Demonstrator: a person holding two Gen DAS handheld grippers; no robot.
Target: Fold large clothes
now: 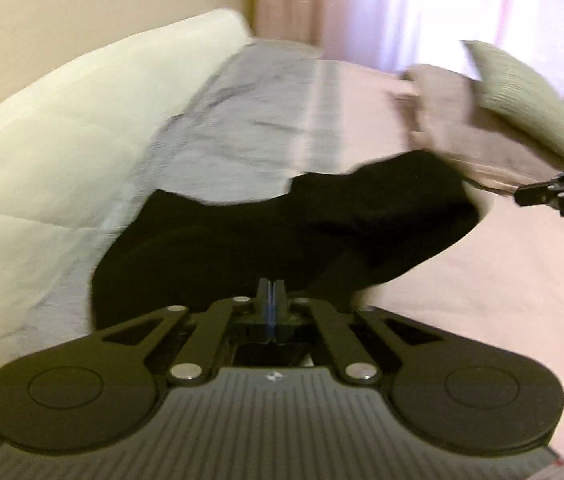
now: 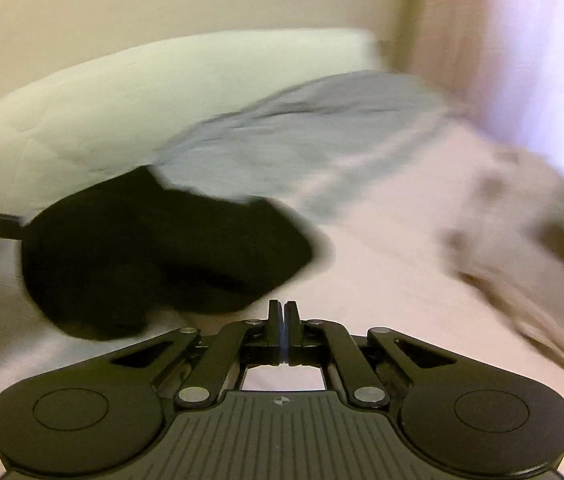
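Nearest in the left wrist view, the left gripper (image 1: pixel 270 286) has its two fingers pressed together, and the near hem of the black garment (image 1: pixel 282 236) begins right at their tips; the cloth is so dark there that it cannot be told whether any of it is caught between them. In the right wrist view the right gripper (image 2: pixel 284 310) also has its fingers pressed flat together with only a thin slit between, and pale sheet shows around the tips, so nothing appears to be pinched; the black garment (image 2: pixel 162 256) lies just ahead and to the left of it. The garment is a bunched, dark heap on the pink bed sheet (image 1: pixel 482 288), toward the side of the bed that meets the white padded headboard or mattress edge (image 1: pixel 62 128). Beyond the heap a grey cloth (image 1: pixel 250 112) stretches away along that same side of the bed, its far end reaching the curtain (image 1: pixel 382 0). Toward the far opposite side a pale brown pillow (image 1: pixel 442 96) lies with a grey-green cushion (image 1: pixel 522 92) leaning on it. The tip of the right gripper (image 1: pixel 554 194) pokes in at the right edge of the left view, close to the garment's far end. Both views are smeared by motion blur, so fine folds cannot be read.
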